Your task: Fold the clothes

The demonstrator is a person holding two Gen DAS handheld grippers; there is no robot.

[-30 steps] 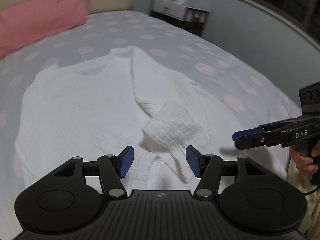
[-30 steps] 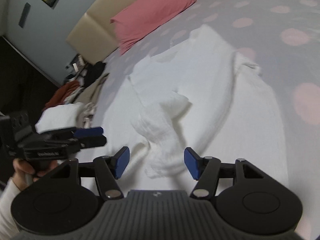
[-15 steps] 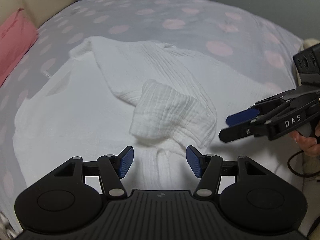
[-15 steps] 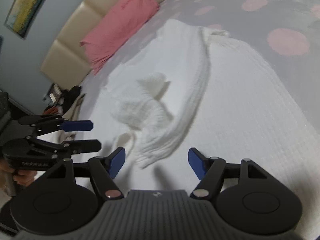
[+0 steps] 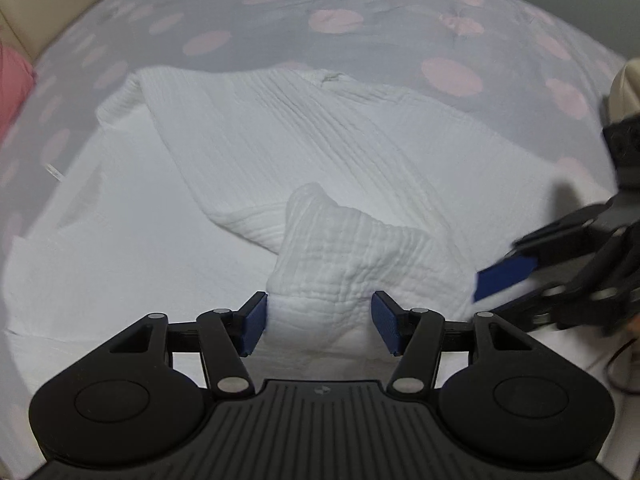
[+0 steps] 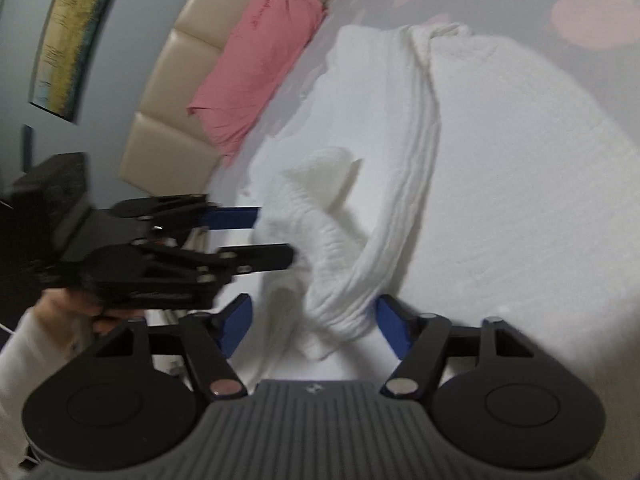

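The left gripper (image 5: 319, 322) is reaching low over the bed (image 5: 360, 8), with its two blue pads spread wide and gripping nothing. The bunched end of a sleeve (image 5: 352, 256) is sitting between the pads. The left pad (image 5: 253, 324) looks like it is touching the cloth. A hand (image 6: 100, 316) in a pale sleeve is holding this gripper from below.

The right gripper (image 6: 314, 326) is coming in beside it, also spread wide and gripping nothing, with the thick rolled edge of the cloth lying between its pads.

There is one white garment (image 5: 120, 240), lying spread out flat on the spotted bed. Its one folded sleeve is running long from the far left corner toward the grippers. One pink pillow (image 6: 260, 68) is leaning on the headboard (image 6: 168, 92).
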